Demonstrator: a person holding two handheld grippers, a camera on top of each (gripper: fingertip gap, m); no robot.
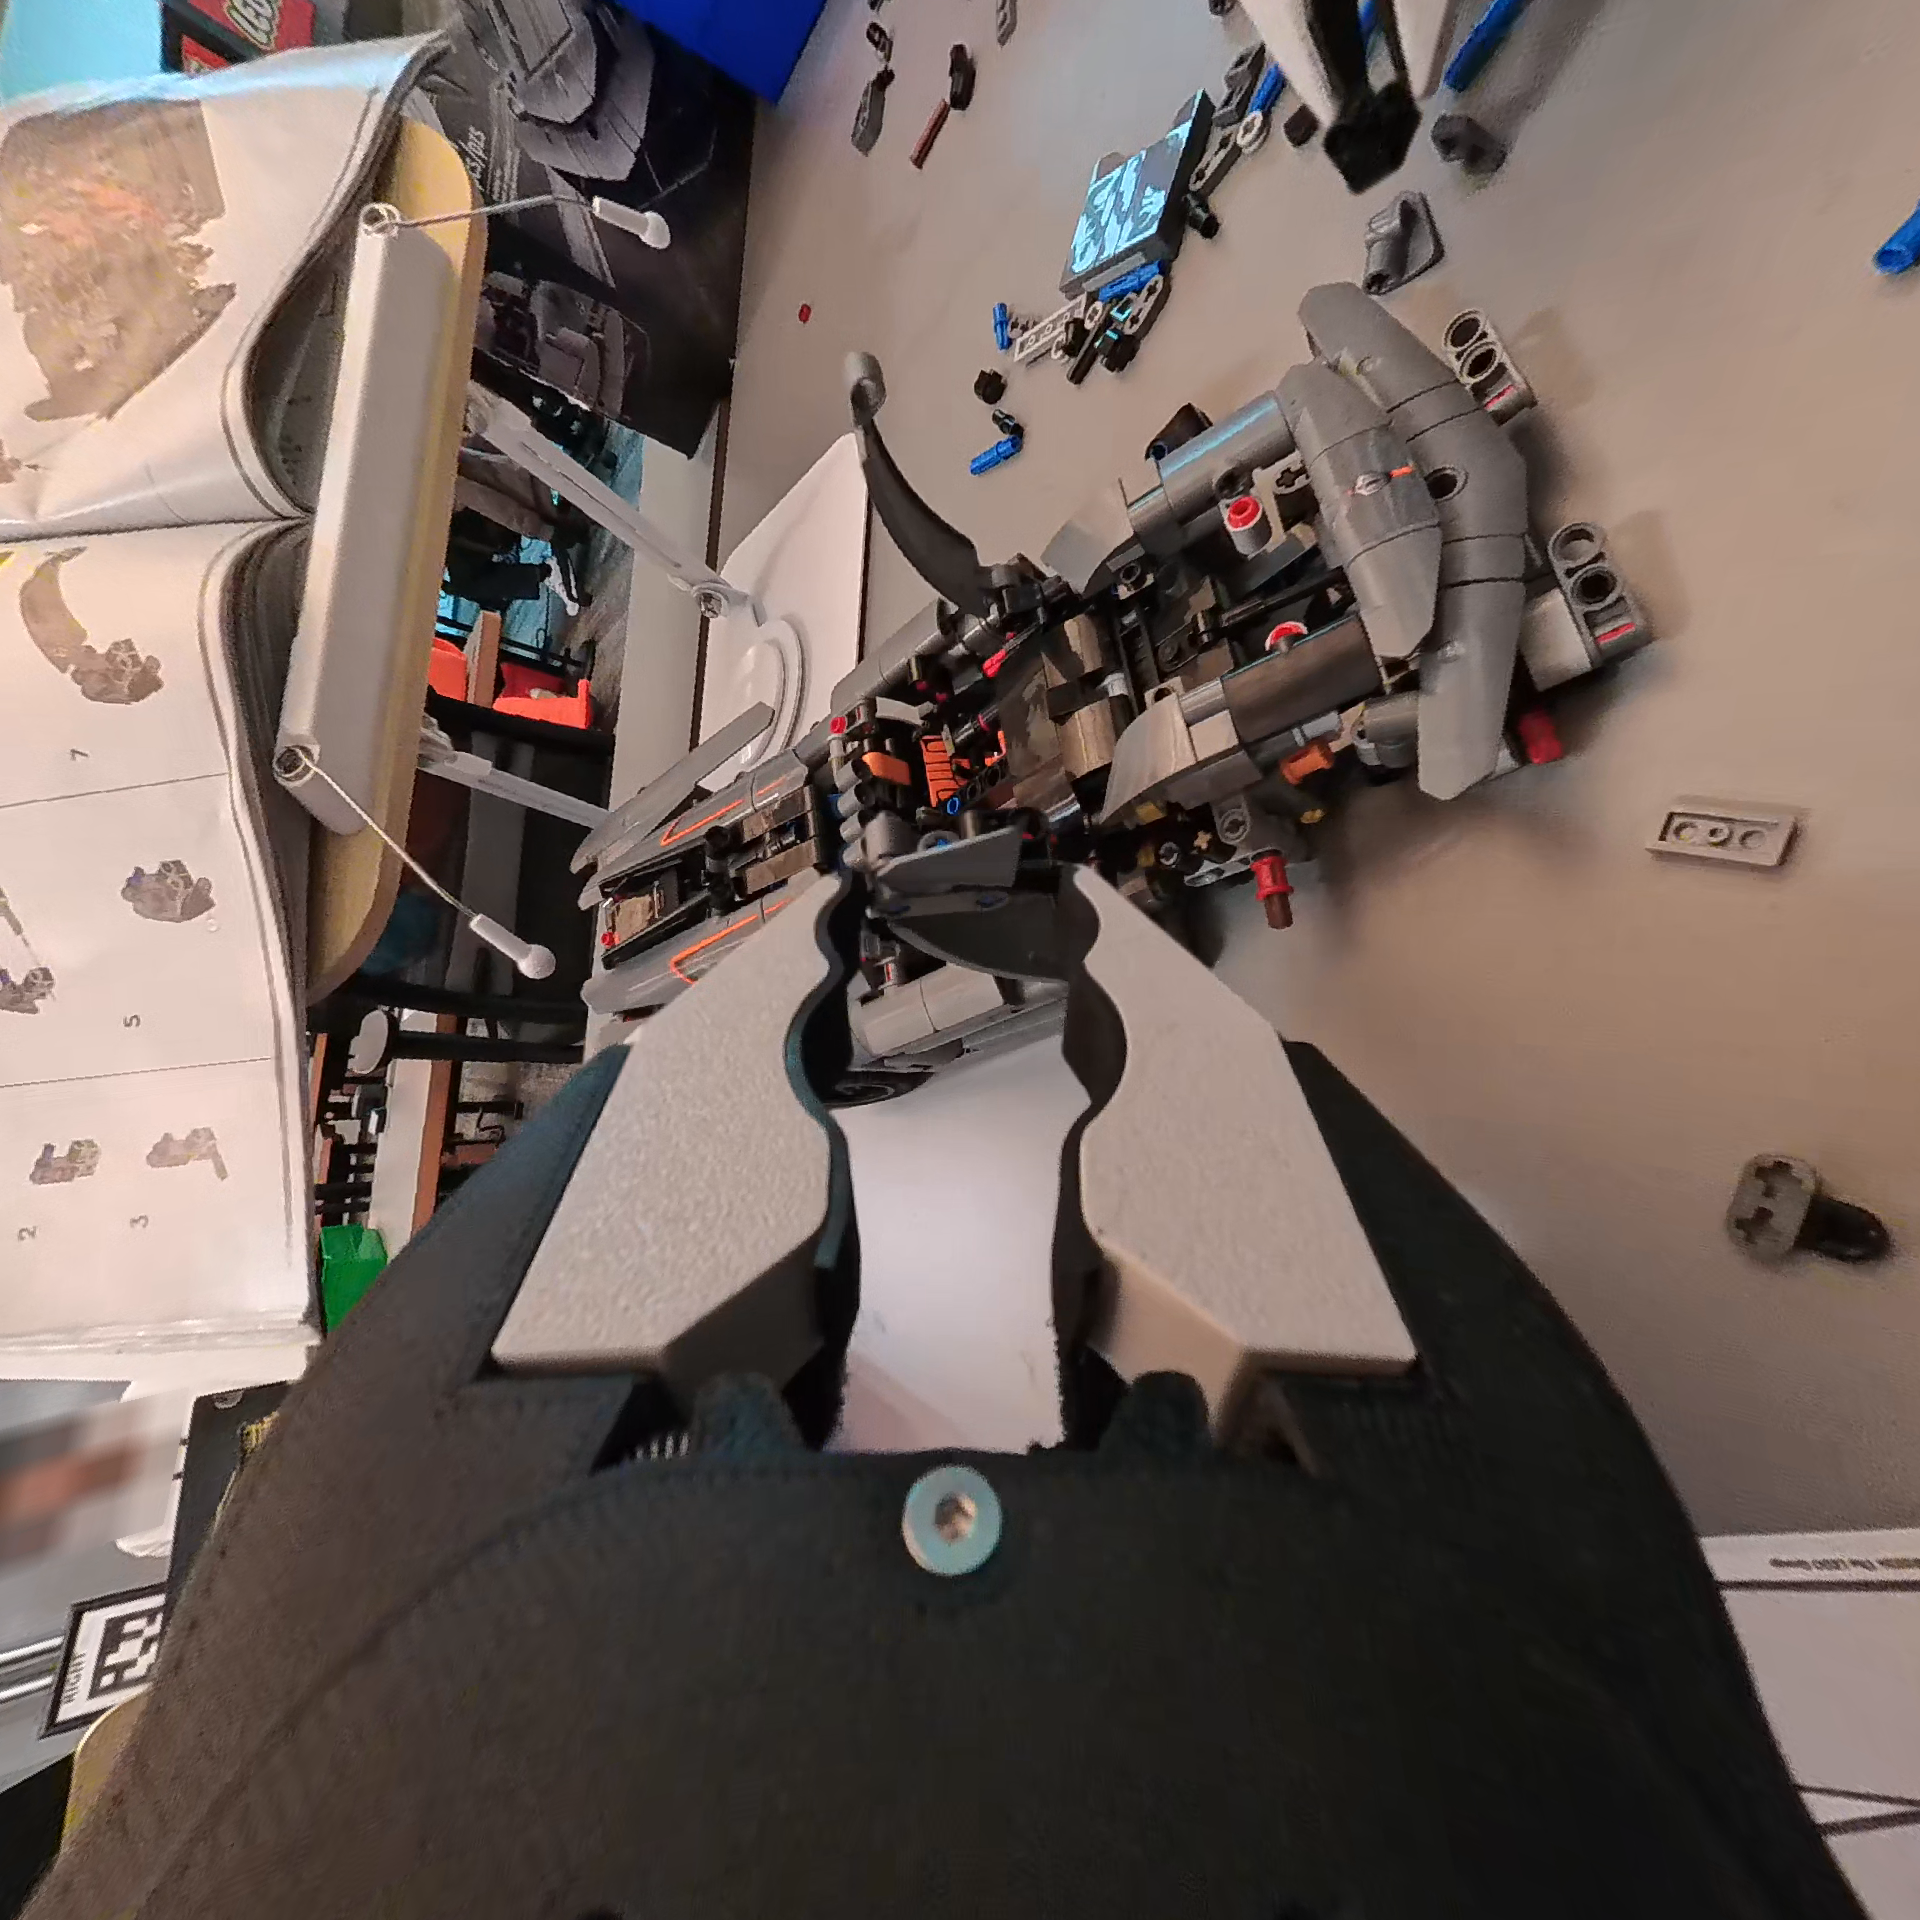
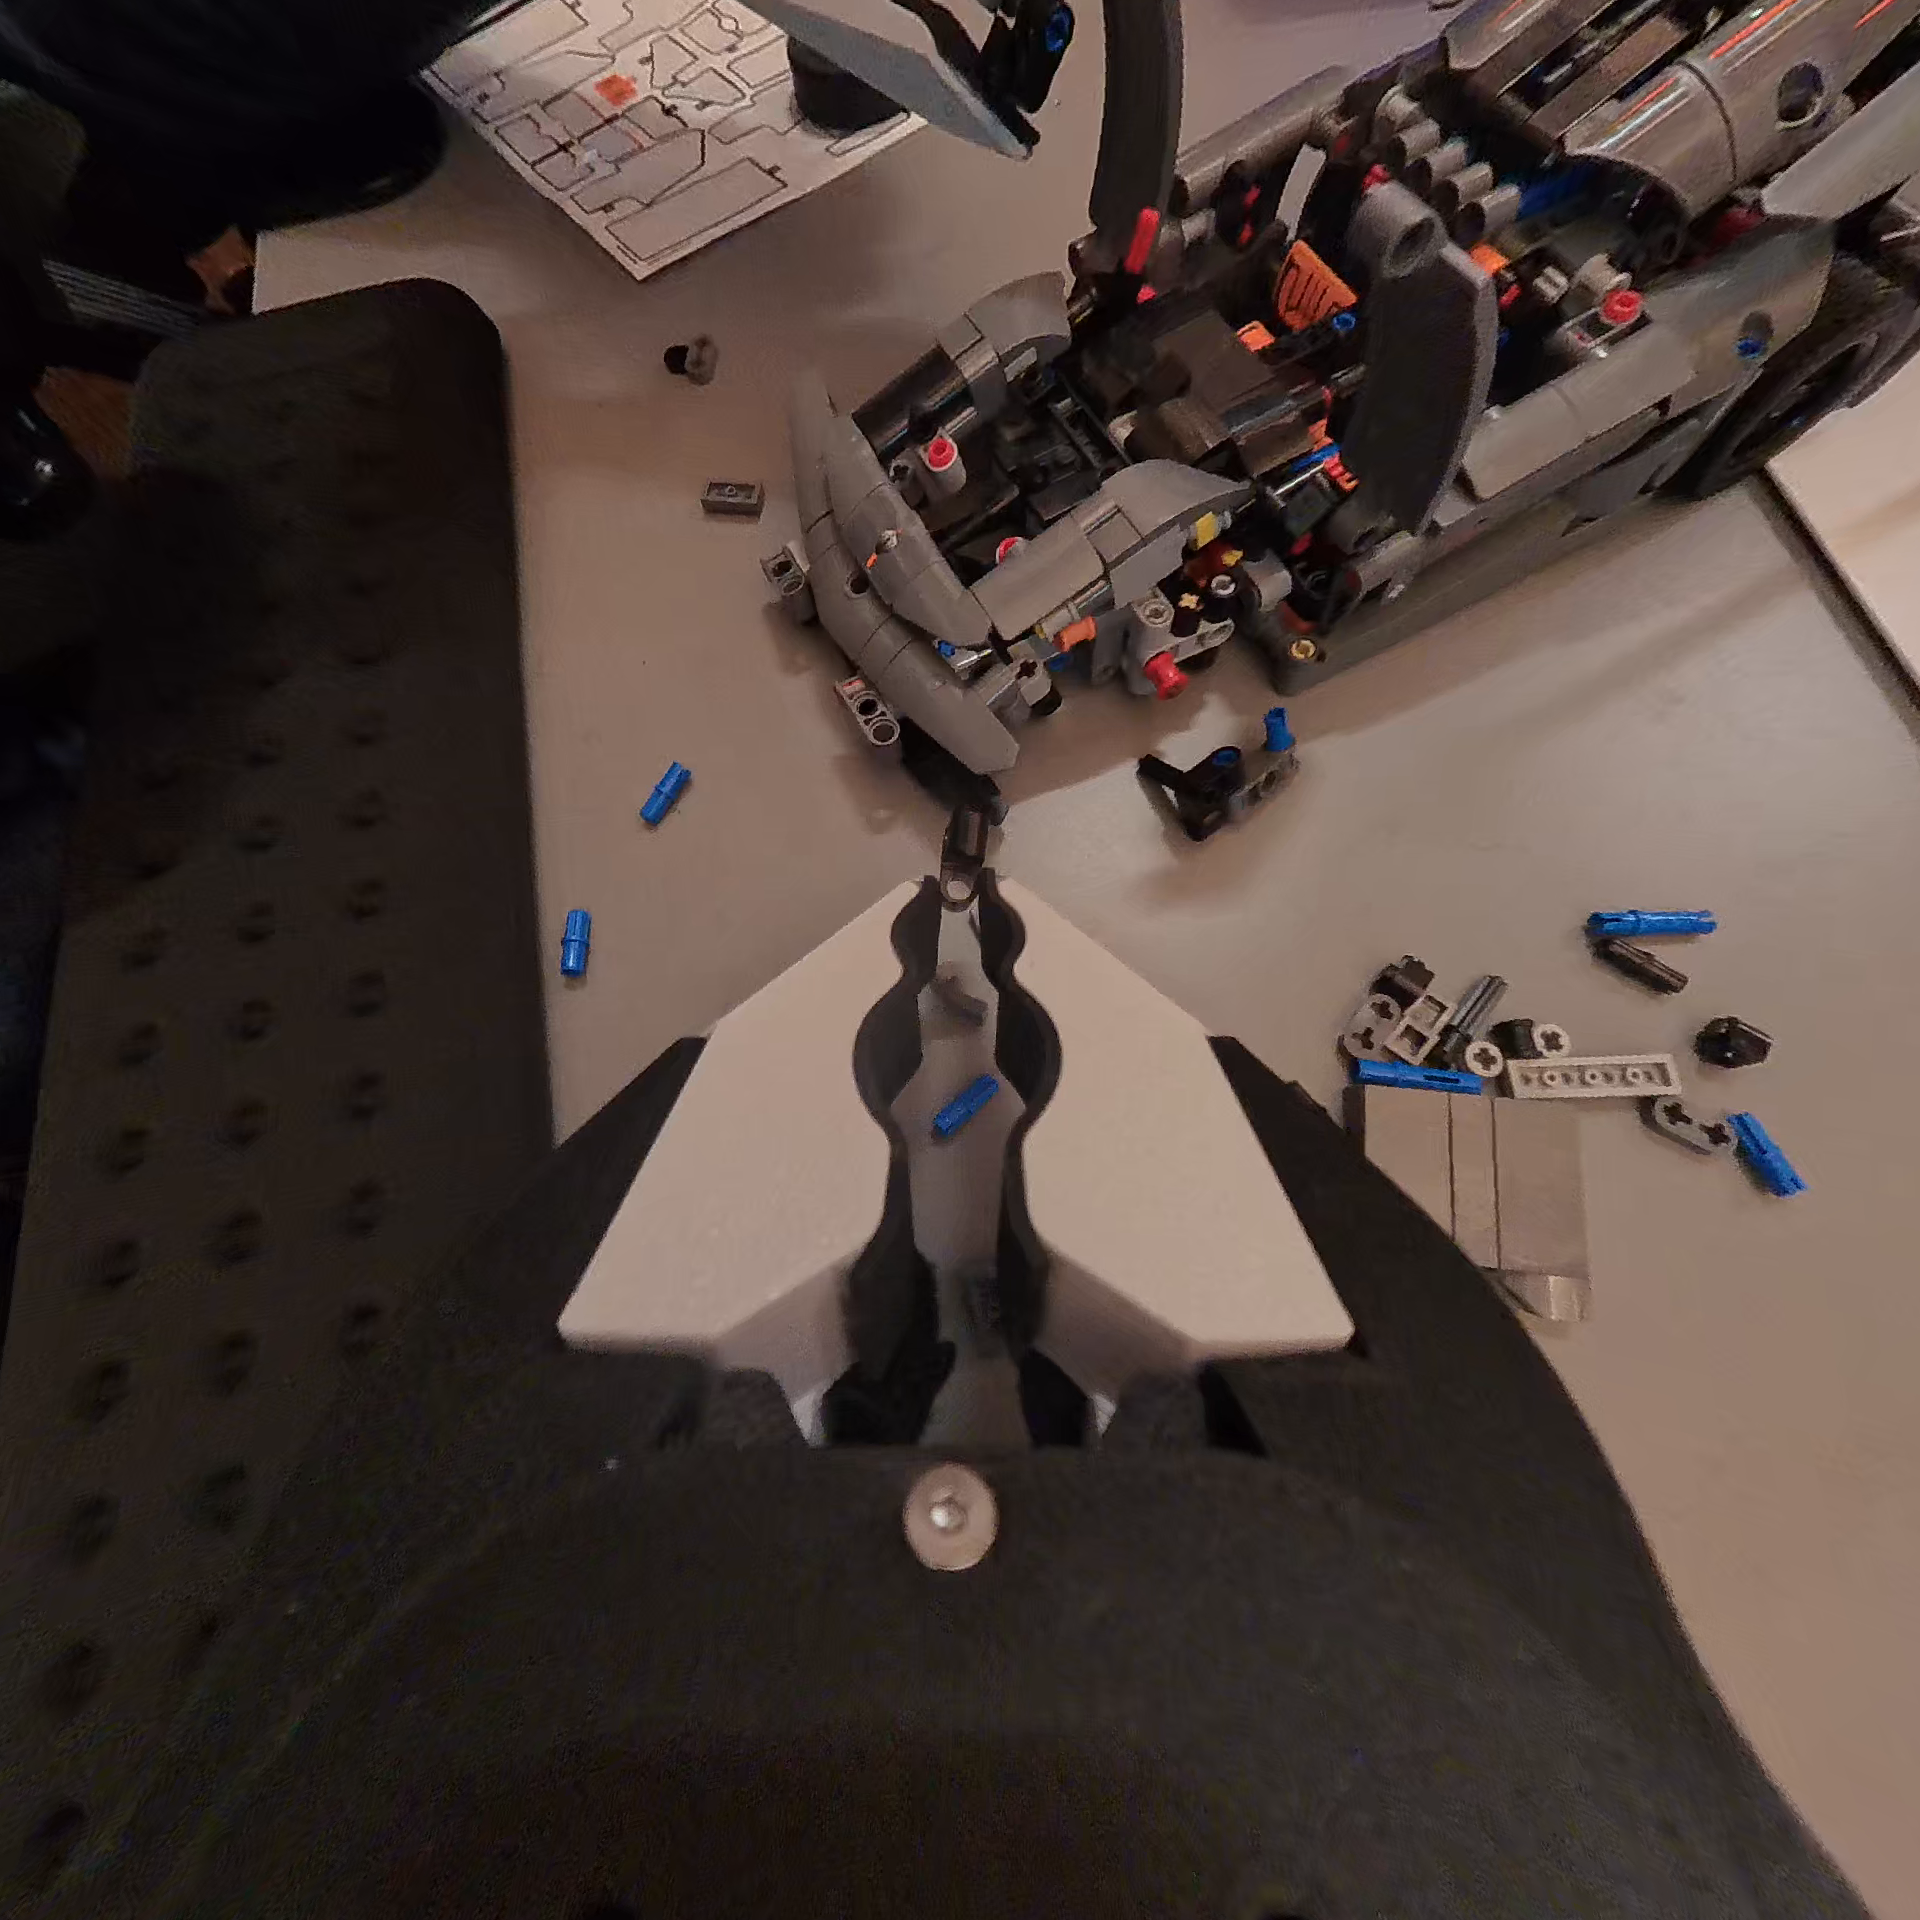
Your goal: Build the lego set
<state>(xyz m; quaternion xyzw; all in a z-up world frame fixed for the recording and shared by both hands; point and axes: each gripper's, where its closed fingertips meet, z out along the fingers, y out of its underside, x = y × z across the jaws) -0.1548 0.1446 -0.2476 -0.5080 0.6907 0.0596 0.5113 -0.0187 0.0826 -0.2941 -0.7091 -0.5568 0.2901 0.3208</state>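
The part-built grey Lego car [image 1: 1195,665] lies on the table, with black, orange and red parts showing inside; it also shows in the right wrist view [image 2: 1351,436]. My left gripper [image 1: 961,883] is shut on a dark grey panel [image 1: 966,868] on the car's near side. My right gripper [image 2: 961,883] is shut on a small black connector piece [image 2: 964,842]. It holds the piece just in front of the car's grey rear bumper [image 2: 883,582], close to it but apart. A tall black arch [image 2: 1132,125] rises from the car.
An open instruction booklet [image 1: 135,727] stands on a holder at the left, with the set's box [image 1: 603,208] behind. Loose blue pins [image 2: 665,792] and a pile of small parts [image 2: 1507,1049] lie around. A black perforated block [image 2: 260,935] is on the left, and a sticker sheet [image 2: 644,114] at the back. The tips of one gripper are about 15 cm away from the tips of the other. To reach the black perforated block [image 2: 260,935] in a straight line is about 15 cm for my right fingers, about 25 cm for my left.
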